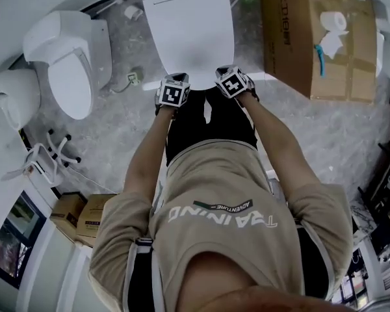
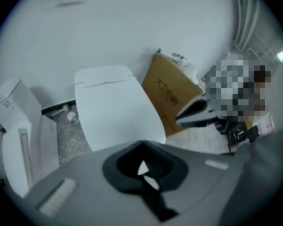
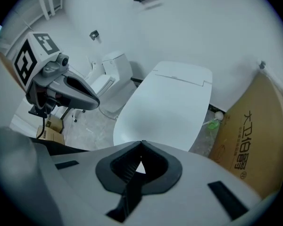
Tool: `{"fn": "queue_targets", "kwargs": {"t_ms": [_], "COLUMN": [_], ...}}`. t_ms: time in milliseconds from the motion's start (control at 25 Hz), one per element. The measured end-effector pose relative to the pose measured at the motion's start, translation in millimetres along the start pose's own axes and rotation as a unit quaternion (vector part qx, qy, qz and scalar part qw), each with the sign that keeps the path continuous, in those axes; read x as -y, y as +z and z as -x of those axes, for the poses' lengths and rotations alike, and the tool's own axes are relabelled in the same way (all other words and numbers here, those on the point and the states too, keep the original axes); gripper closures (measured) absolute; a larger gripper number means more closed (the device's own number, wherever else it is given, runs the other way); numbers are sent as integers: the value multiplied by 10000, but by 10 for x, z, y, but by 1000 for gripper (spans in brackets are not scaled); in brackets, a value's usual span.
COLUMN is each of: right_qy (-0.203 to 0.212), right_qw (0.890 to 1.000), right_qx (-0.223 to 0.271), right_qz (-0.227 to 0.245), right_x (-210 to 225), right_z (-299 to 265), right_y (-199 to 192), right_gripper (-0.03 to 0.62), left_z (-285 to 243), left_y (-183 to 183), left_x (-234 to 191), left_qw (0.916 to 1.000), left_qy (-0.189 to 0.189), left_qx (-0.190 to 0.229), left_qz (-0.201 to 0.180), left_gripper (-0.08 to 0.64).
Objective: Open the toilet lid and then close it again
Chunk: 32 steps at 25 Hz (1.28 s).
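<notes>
The white toilet (image 1: 190,28) stands in front of me with its lid (image 2: 114,111) down flat; the lid also fills the middle of the right gripper view (image 3: 165,109). My left gripper (image 1: 173,91) and right gripper (image 1: 232,80) hover side by side just short of the lid's front edge, about a hand's width apart. In the left gripper view the jaws of the left gripper (image 2: 144,145) meet at their tips with nothing between them. The right gripper (image 3: 141,144) looks the same, tips together and empty. Neither touches the lid.
A second white toilet (image 1: 68,60) stands to the left. A large cardboard box (image 1: 309,34) with a paper roll (image 1: 333,21) on top is close on the right. Small cartons (image 1: 81,216) sit at lower left. The floor (image 1: 351,142) is grey speckled stone.
</notes>
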State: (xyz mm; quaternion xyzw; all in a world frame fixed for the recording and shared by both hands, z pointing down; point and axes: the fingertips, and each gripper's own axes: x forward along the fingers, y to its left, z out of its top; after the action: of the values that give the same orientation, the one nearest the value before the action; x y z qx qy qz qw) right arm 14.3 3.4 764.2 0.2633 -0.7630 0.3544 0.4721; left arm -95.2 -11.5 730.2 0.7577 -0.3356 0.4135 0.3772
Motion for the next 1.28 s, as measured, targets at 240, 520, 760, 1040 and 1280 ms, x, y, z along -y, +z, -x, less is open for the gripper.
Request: {"fn": "queue_targets", "kwargs": {"t_ms": [240, 520, 760, 1040, 1280], "right_qy": [-404, -431, -488, -1079, -1240], "right_qw": [9960, 9861, 9635, 9331, 8965], "right_qx": [787, 1536, 2598, 3226, 4093], "right_qz": [149, 471, 423, 1167, 1160], "right_x": [8, -43, -137, -268, -422], "right_z": [501, 1200, 2005, 2827, 3601], "right_y": [749, 1419, 2119, 2554, 2867], "right_gripper": [578, 578, 578, 578, 578], "left_z": [493, 1176, 1813, 2613, 3328], "left_y": [461, 1386, 2058, 2701, 3078], "left_x": [-163, -126, -28, 161, 445], "left_qw": [9981, 9858, 9656, 9293, 8909], "left_qy": [341, 554, 493, 802, 905], "left_qx": [511, 1573, 2527, 3465, 4199], "left_qz": [-91, -176, -360, -1002, -1478], "left_gripper": [557, 557, 557, 557, 557]}}
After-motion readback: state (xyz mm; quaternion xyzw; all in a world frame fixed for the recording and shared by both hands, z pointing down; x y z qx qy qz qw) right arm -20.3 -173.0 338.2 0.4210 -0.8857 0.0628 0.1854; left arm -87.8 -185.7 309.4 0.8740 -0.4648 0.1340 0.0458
